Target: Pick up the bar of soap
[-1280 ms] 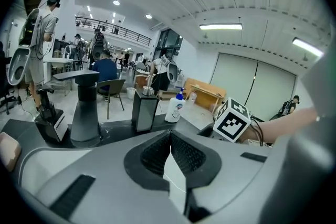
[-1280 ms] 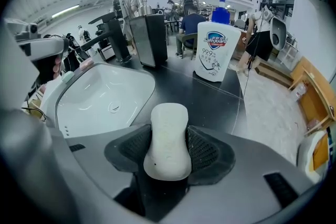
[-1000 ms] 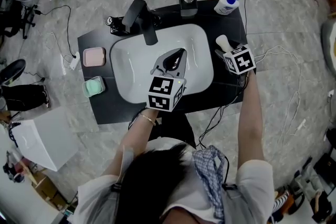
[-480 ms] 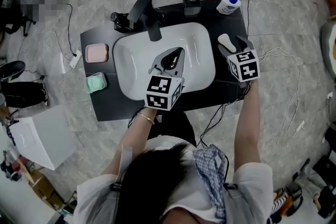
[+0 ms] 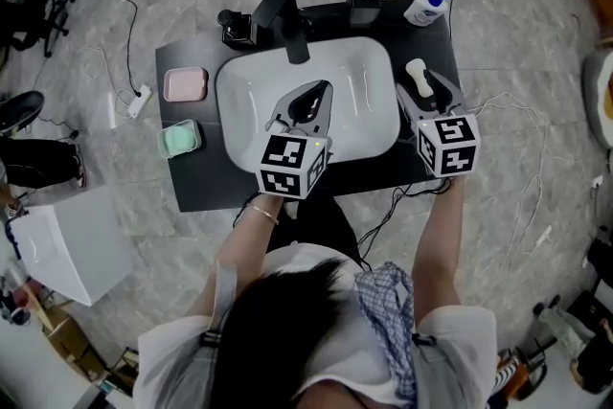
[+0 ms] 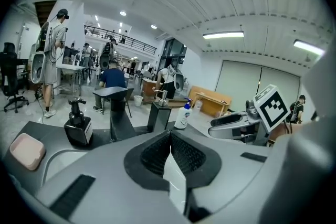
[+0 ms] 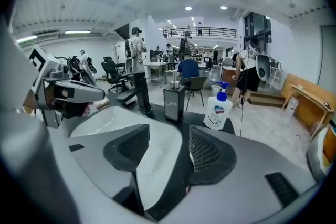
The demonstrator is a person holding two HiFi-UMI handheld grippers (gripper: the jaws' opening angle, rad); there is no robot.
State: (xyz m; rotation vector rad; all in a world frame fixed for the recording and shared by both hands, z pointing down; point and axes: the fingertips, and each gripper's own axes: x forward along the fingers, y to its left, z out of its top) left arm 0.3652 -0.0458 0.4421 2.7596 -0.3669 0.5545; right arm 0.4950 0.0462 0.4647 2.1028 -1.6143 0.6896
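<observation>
A pink bar of soap lies in its dish at the counter's left end, far from both grippers. My left gripper hangs over the white sink with its pads together and nothing in them. My right gripper is raised over the counter right of the sink. Its jaws have just been closing, but a gap still shows and I see nothing between the pads. A pale cream oblong shows at its left tip; I cannot tell whether it is a finger or a bar on the counter.
A green dish sits in front of the pink one. Along the back stand a black faucet, a black pump dispenser and a white bottle with a blue pump. Cables trail off the counter's right side.
My right gripper has risen toward the camera, its marker cube now larger and lower in the picture. The left gripper has drifted a little over the sink.
</observation>
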